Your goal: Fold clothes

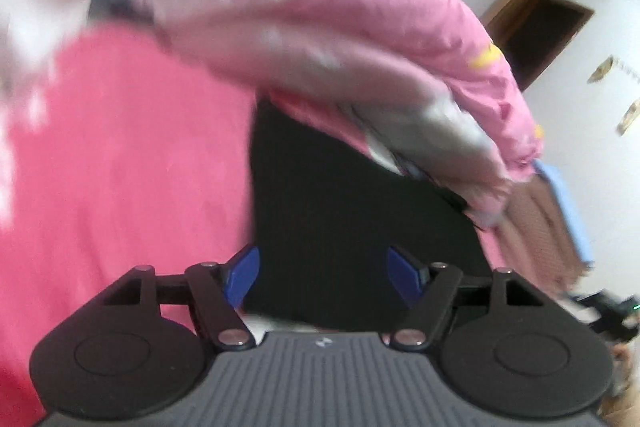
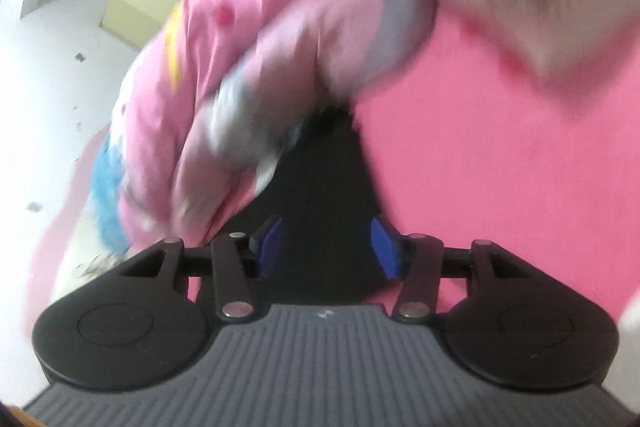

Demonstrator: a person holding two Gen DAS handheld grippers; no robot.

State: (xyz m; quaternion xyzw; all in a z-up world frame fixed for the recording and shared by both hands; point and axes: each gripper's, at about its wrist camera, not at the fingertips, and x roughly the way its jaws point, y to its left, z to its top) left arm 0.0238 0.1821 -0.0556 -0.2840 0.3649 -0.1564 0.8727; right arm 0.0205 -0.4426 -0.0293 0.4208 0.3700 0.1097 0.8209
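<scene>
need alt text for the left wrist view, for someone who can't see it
The open left tool points at a black garment lying on a pink sheet. A rumpled pink and white patterned quilt is bunched above it. The picture is motion-blurred.

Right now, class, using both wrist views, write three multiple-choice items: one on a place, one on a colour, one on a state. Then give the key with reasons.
1. Where does the black garment lie?
A. on the pink sheet
B. on a wooden floor
C. in a basket

2. What colour are the fingertips?
A. red
B. blue
C. green

3. How does the left gripper stand?
A. shut on cloth
B. open, empty
C. out of view

Key: A, pink sheet surrounds the black cloth; B, the pads show blue; B, a clear gap separates its fingers.
</scene>
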